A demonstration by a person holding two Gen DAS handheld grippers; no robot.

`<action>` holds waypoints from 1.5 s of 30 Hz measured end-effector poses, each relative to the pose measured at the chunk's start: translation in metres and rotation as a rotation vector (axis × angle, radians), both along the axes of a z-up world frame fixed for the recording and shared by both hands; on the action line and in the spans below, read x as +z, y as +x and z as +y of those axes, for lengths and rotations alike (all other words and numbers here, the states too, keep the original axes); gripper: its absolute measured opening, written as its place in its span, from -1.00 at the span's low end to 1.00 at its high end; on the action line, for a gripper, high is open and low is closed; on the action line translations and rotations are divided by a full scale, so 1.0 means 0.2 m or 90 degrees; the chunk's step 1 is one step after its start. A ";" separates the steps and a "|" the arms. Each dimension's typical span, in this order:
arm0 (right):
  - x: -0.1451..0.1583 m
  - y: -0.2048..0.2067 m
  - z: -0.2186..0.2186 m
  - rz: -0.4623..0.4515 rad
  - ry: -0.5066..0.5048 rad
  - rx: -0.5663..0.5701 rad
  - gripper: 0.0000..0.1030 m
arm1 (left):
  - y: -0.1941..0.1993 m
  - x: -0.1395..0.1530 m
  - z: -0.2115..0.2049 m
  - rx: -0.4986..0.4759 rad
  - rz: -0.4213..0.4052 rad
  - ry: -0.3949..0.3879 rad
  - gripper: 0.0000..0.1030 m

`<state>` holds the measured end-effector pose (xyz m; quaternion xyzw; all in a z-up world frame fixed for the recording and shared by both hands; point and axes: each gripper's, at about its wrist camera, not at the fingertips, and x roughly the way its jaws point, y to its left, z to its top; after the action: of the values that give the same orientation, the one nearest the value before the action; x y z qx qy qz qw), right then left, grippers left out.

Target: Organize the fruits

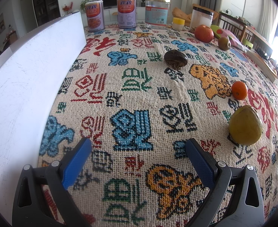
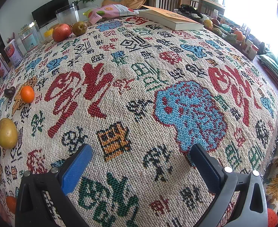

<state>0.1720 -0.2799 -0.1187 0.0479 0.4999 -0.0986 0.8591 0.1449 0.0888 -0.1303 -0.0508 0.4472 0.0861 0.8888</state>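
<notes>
Two cans read "親親"; tablecloth woven w/ characters, other labels illegible.

Five fruits lie apart on the patterned cloth. Landmark: the small orange. Nearest the camera from it lies a yellow-green pear-shaped fruit; beyond it, a dark wrinkled fruit, a brownish-green fruit and, farthest, a red apple.
</notes>
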 end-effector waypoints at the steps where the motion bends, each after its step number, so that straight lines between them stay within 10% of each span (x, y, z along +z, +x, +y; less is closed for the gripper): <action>1: 0.00 0.00 0.00 0.000 0.000 0.000 1.00 | 0.00 0.00 0.00 0.000 0.000 0.000 0.94; 15: 0.00 0.00 0.00 0.000 0.000 0.000 1.00 | 0.00 0.00 0.00 0.000 -0.001 -0.003 0.94; 24: 0.00 -0.01 0.00 -0.001 -0.002 -0.002 1.00 | 0.03 0.10 -0.05 -0.138 -0.024 -0.154 0.93; 30: 0.00 -0.01 0.00 -0.001 -0.002 -0.002 1.00 | 0.13 0.14 -0.42 -0.280 -0.016 -0.094 0.93; 37: 0.00 -0.01 0.00 -0.001 -0.002 -0.003 1.00 | 0.19 0.06 -0.60 -0.309 0.007 -0.043 0.89; 40: 0.00 -0.01 0.00 -0.001 -0.002 -0.002 1.00 | 0.18 0.05 -0.58 -0.307 0.009 -0.021 0.09; 45: 0.00 -0.01 0.00 -0.001 -0.002 -0.003 1.00 | 0.14 0.07 -0.48 -0.282 -0.001 -0.056 0.07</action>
<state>0.1699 -0.2795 -0.1187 0.0477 0.4987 -0.1012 0.8596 0.1726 -0.0071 -0.1164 0.0097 0.4499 -0.1308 0.8834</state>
